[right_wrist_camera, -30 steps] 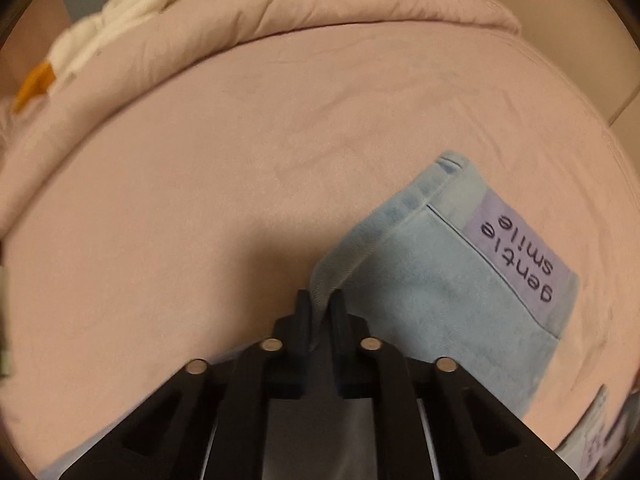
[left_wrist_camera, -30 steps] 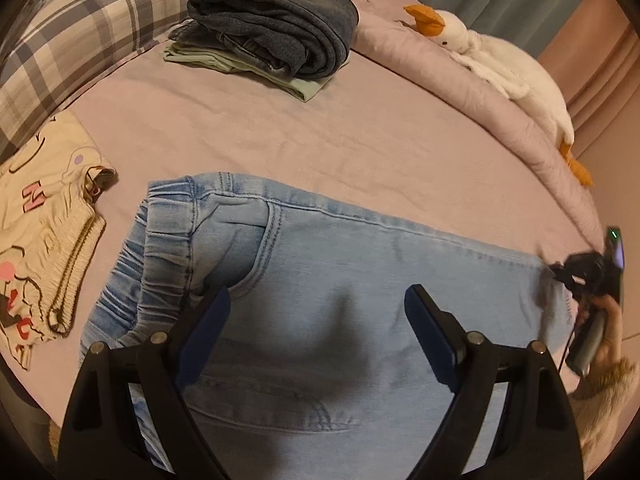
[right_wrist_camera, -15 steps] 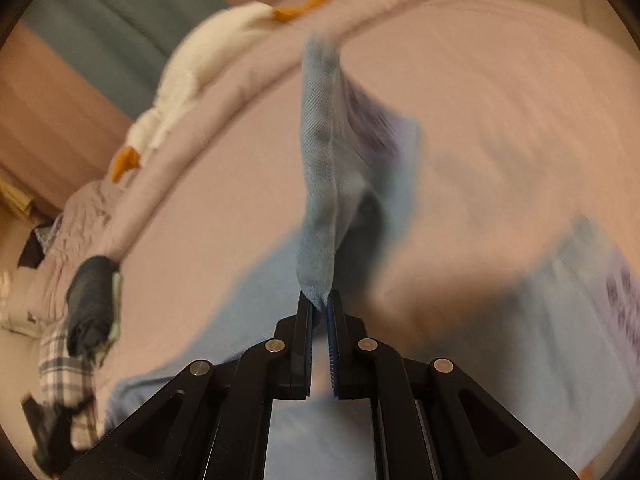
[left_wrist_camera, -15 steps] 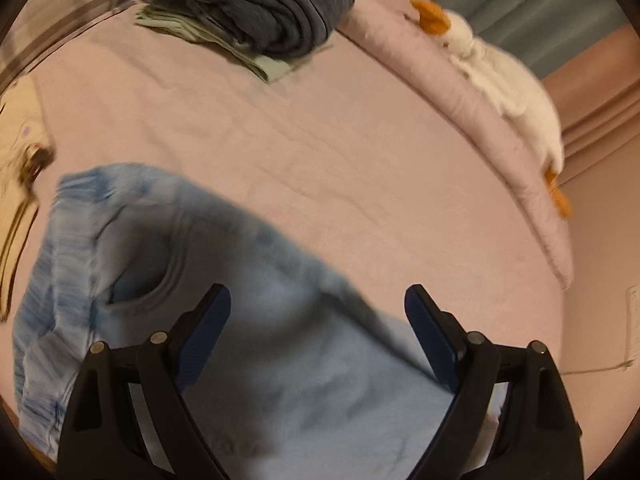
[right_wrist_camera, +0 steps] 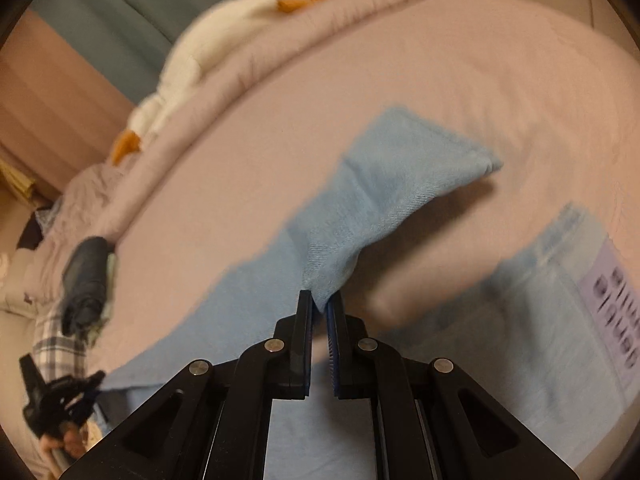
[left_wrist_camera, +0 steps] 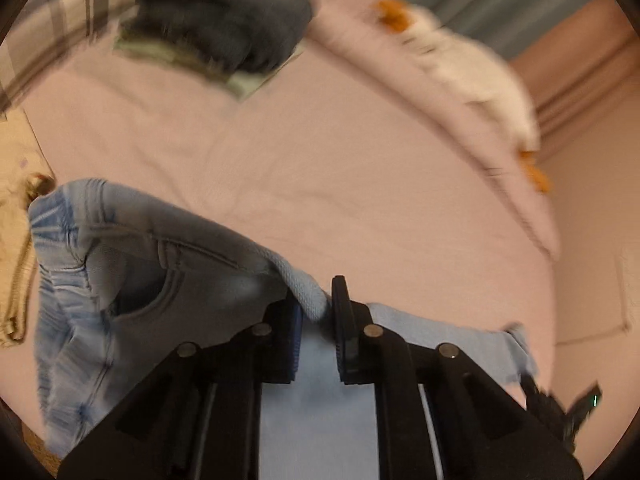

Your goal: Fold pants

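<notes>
Light blue denim pants [left_wrist_camera: 168, 280] lie on a pink bed sheet [left_wrist_camera: 320, 152], waistband at the left. My left gripper [left_wrist_camera: 316, 304] is shut on the pants' upper edge near the seat, bunching a fold of fabric between its pads. My right gripper [right_wrist_camera: 320, 300] is shut on the pants [right_wrist_camera: 380, 192] at a leg end, which hangs lifted above the sheet. A lilac label [right_wrist_camera: 612, 304] shows on the lower leg at the right. The left gripper also shows in the right wrist view [right_wrist_camera: 52, 400].
A stack of folded dark jeans [left_wrist_camera: 224, 24] on a green garment sits at the back. A white goose plush [left_wrist_camera: 472, 68] lies on the rolled duvet. A cream printed garment [left_wrist_camera: 16, 248] lies at the left, a plaid pillow [left_wrist_camera: 68, 12] beyond.
My left gripper has gone from open above the pants to shut on their upper edge. My right gripper has lifted the leg end off the sheet and carried it toward the waistband.
</notes>
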Available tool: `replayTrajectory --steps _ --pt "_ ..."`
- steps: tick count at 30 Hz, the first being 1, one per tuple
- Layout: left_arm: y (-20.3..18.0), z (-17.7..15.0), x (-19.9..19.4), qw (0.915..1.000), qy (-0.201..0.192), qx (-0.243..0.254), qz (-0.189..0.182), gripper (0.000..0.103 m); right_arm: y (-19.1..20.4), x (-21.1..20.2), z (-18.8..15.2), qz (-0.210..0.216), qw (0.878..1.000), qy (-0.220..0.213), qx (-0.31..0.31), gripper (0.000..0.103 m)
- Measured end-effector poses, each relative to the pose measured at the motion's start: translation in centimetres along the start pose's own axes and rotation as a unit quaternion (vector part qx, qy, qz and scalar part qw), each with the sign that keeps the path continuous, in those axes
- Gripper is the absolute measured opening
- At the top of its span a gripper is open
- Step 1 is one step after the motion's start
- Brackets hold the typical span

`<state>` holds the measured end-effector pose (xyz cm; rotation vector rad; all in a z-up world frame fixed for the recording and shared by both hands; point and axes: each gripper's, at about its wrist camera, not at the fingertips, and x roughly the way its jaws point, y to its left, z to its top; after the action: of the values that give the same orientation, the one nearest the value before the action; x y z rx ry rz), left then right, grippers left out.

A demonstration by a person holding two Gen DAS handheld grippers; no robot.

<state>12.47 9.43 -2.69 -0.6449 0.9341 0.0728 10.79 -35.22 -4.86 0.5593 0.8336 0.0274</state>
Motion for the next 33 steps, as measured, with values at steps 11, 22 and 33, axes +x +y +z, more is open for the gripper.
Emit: replayTrajectory --steps 11,22,33 --pt "5.7 -14.3 -3.4 0.9964 0.069 0.026 -0.04 0.014 -4.6 -5.9 -5.2 -0.017 1.0 0.014 0.01 0.008" --pt "9.1 -11.8 -5.3 0.9987 -0.031 -0.04 0.012 0.061 -10.2 -2.5 -5.2 -0.006 0.994 0.047 0.1 0.043" --pt "9.4 -8.8 -7.3 0.9992 -0.029 -0.02 -0.02 0.007 -8.6 -3.9 0.7 0.013 0.996 -0.014 0.089 0.004"
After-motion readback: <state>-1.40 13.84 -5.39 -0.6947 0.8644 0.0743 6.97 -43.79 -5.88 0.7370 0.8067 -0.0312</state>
